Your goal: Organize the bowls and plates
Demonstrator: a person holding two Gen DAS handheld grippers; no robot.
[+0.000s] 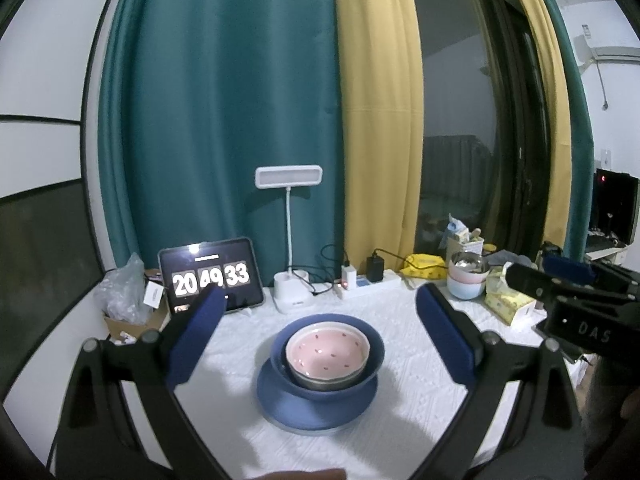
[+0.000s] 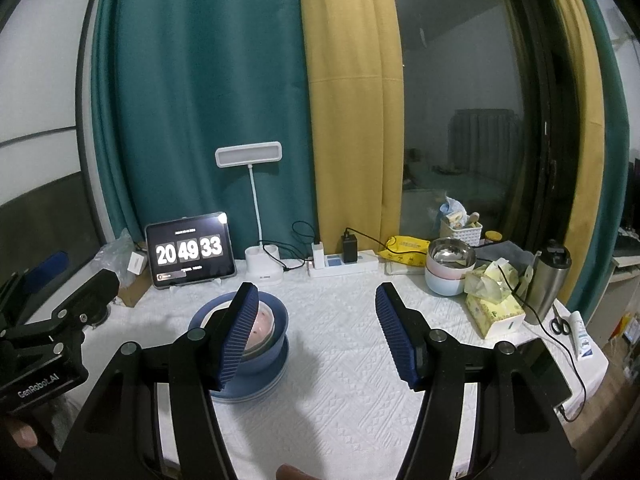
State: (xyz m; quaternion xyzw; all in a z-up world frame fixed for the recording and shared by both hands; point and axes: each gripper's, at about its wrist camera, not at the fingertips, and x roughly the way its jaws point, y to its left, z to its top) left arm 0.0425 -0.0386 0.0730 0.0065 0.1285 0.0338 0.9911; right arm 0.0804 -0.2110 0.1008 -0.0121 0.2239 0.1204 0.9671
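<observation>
A pink bowl with red spots (image 1: 327,354) sits inside a blue bowl (image 1: 362,334), which sits on a blue plate (image 1: 308,412) in the middle of the white tablecloth. My left gripper (image 1: 320,334) is open and empty, its blue pads either side of the stack and above it. In the right wrist view the stack (image 2: 268,344) lies at the left, partly hidden by a finger. My right gripper (image 2: 316,332) is open and empty, to the right of the stack. A second stack, a steel bowl in pink and pale blue bowls (image 2: 450,270), stands at the back right.
A tablet clock (image 2: 188,250), a white desk lamp (image 2: 262,268) and a power strip (image 2: 344,266) line the back edge. A tissue box (image 2: 494,312), a steel flask (image 2: 546,280), scissors (image 2: 560,324) and a tube (image 2: 582,334) are at the right. Curtains hang behind.
</observation>
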